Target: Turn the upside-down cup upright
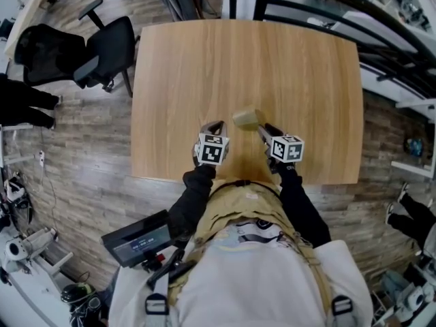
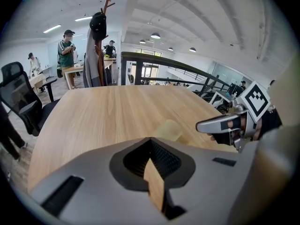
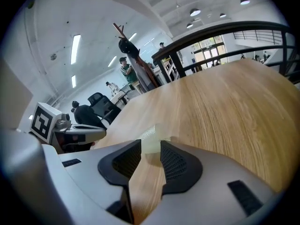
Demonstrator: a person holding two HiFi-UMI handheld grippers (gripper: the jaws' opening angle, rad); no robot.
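A pale yellowish translucent cup [image 1: 246, 118] stands on the wooden table [image 1: 272, 60], near its front edge. Which way up it is I cannot tell. My right gripper [image 1: 261, 129] is just behind the cup and is open. In the right gripper view the cup [image 3: 152, 136] sits just past the fingertips of that gripper [image 3: 150, 147], with no pad on it. My left gripper [image 1: 214, 126] hovers a little left of the cup, its jaws closed to a thin slit with nothing between them [image 2: 150, 142]. The left gripper view has the cup [image 2: 168, 130] ahead and the right gripper [image 2: 219, 124] beside it.
A black office chair [image 1: 102, 50] stands off the table's left far corner. A dark railing [image 1: 320, 12] runs behind the table. A coat stand [image 2: 101, 41] and people at desks are far off. The table's front edge [image 1: 238, 180] is close to my body.
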